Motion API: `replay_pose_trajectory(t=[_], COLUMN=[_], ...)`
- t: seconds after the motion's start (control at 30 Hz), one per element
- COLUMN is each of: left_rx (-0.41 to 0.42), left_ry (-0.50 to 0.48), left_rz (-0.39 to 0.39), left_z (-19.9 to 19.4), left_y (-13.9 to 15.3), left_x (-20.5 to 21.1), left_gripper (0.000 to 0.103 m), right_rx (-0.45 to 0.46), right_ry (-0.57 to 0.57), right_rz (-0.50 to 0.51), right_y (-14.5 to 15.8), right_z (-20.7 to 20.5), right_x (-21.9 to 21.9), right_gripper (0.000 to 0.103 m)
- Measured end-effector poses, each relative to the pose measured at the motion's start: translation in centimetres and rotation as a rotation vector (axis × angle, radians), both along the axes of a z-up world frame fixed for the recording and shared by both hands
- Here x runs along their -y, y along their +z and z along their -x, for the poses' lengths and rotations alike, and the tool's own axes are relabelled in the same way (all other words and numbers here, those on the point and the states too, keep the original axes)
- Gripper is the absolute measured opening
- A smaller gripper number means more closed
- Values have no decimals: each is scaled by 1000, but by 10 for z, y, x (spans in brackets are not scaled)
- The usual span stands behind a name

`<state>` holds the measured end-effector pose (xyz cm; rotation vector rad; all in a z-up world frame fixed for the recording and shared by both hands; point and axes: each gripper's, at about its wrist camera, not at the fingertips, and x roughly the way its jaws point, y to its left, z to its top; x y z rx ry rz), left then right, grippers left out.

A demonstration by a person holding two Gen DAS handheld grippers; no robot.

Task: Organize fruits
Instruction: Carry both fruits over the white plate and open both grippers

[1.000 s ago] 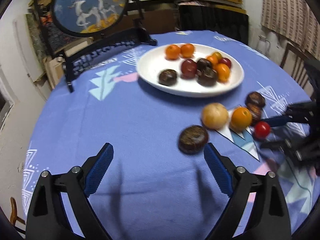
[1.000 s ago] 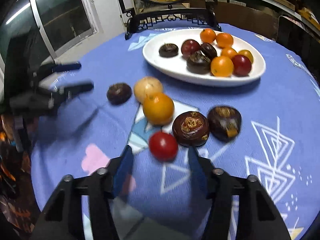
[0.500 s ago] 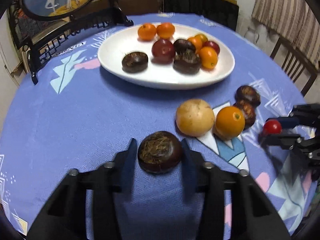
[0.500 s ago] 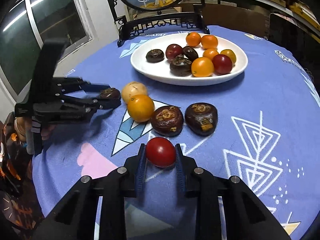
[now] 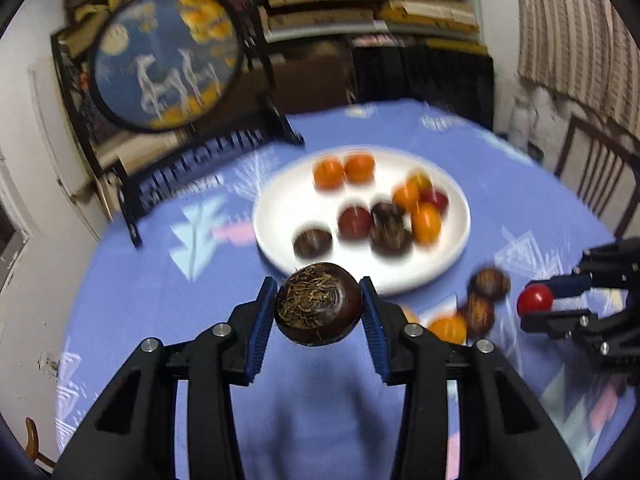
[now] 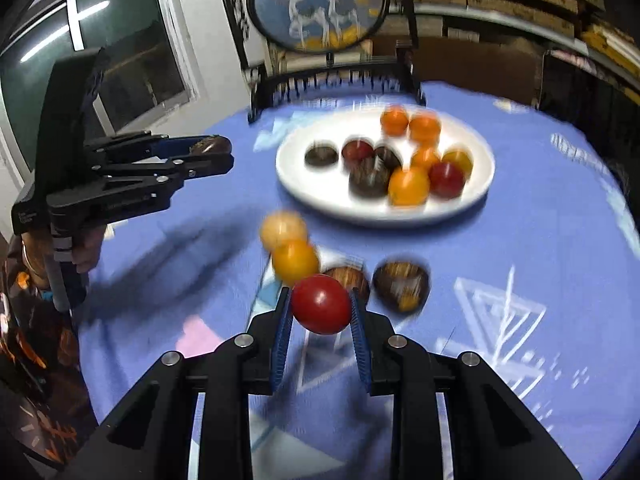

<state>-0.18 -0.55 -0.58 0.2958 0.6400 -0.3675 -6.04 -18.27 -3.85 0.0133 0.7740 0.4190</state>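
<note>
My left gripper (image 5: 319, 312) is shut on a dark brown fruit (image 5: 318, 310) and holds it above the blue tablecloth, short of the white plate (image 5: 280, 200). My right gripper (image 6: 321, 310) is shut on a red tomato (image 6: 321, 304), also lifted; it shows in the left wrist view (image 5: 535, 300) too. The plate (image 6: 320, 196) holds several orange, red and dark fruits. An orange fruit (image 6: 295, 262), a pale yellow fruit (image 6: 283, 230) and two dark brown fruits (image 6: 401, 285) lie on the cloth in front of the plate.
A round painted screen (image 5: 166, 64) on a black stand (image 5: 192, 172) stands at the table's far left edge. A wooden chair (image 5: 596, 176) stands at the right. Shelves of boxes run behind the table. The left gripper shows in the right wrist view (image 6: 208, 156).
Both grippers closed on their fruits about half a second ago and have since lifted them off the cloth. The views are blurred by motion.
</note>
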Motion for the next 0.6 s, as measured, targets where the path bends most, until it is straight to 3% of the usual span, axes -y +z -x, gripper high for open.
replay_pose_trajectory(t=[0.27, 0.43, 0.6], left_rx=[95, 91, 80], left_ry=[57, 95, 145], left_rz=[74, 76, 61], left_z=[-34, -67, -101], left_y=[47, 47, 35], left_x=[25, 41, 48], left_gripper=[41, 41, 41], right_rx=[203, 237, 223], right_ry=[-54, -67, -75], right_rz=[-73, -145, -149], right_y=[76, 92, 88], right_z=[-39, -76, -115], right_x=[19, 28, 21], right_gripper=[28, 28, 28])
